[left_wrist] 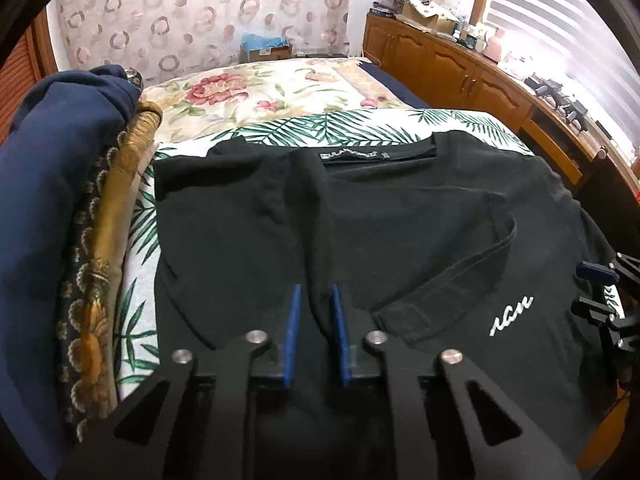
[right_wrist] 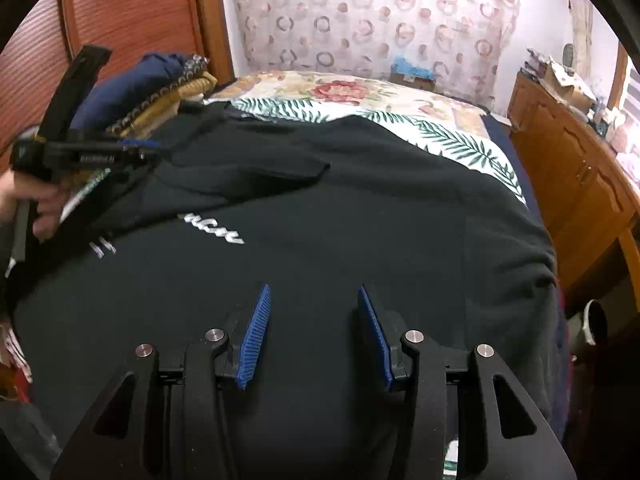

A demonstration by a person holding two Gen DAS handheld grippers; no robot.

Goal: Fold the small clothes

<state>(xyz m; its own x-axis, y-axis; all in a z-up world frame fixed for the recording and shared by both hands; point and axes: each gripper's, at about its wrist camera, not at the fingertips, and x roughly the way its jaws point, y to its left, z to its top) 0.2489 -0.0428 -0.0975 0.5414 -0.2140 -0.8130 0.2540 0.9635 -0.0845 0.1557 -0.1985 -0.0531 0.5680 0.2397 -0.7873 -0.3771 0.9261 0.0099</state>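
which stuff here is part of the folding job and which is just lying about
Part of the job:
- black t-shirt, spread on the bed
- left tool
- right tool

Just lying about:
- pile of folded clothes beside the shirt
- wooden cabinet
- cardboard box

A bed carries a palm-leaf sheet. A black T-shirt lies spread on it. Folded clothes are stacked at its left edge.

Black tool frames, blue ribbed pads, silver screws.
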